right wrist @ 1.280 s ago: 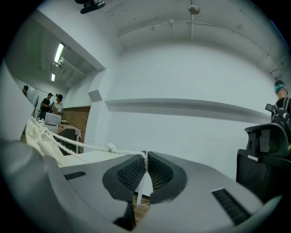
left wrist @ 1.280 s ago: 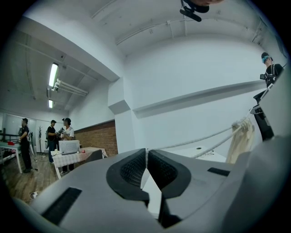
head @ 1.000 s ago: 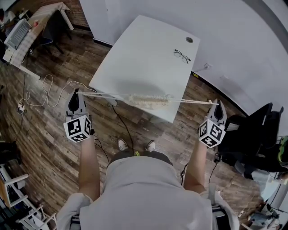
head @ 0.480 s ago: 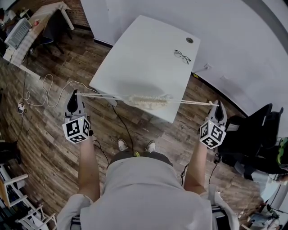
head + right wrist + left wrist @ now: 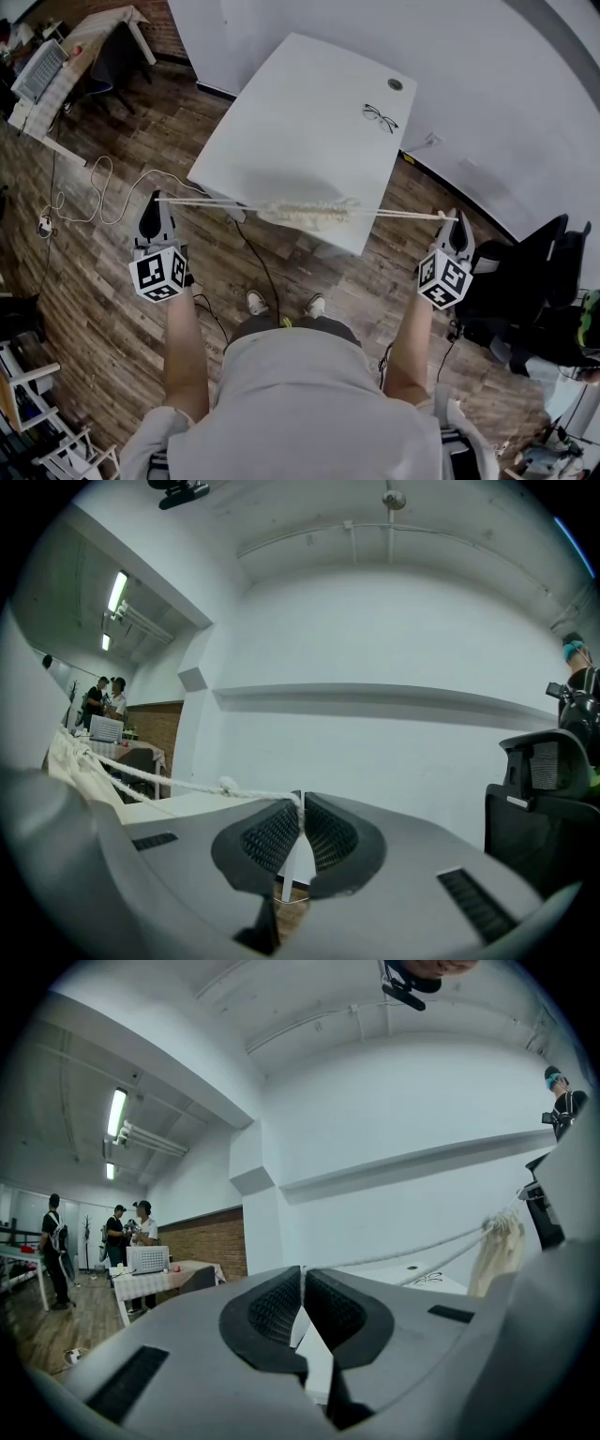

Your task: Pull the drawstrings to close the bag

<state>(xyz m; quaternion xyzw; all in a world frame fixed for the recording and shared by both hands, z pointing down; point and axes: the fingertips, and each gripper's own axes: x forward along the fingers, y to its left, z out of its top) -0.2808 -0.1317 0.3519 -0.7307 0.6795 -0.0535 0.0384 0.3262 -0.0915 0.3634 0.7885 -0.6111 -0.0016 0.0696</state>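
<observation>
Bag (image 5: 307, 212): gathered into a tight bunch, suspended at the near edge of the white table (image 5: 309, 112), midway between both grippers. Left gripper (image 5: 302, 1283) clenched on the left drawstring (image 5: 216, 199). Right gripper (image 5: 300, 810) clenched on the right drawstring (image 5: 403, 214), with a knot just outside its jaws. Both cords taut and roughly level. Glasses (image 5: 379, 116) lie near the table's far edge.

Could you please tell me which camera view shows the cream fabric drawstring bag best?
The head view: the cream fabric drawstring bag shows full-width, gathered along its taut white cords. The left gripper view catches only hanging cloth at its right; the right gripper view, a sliver at its left edge.
</observation>
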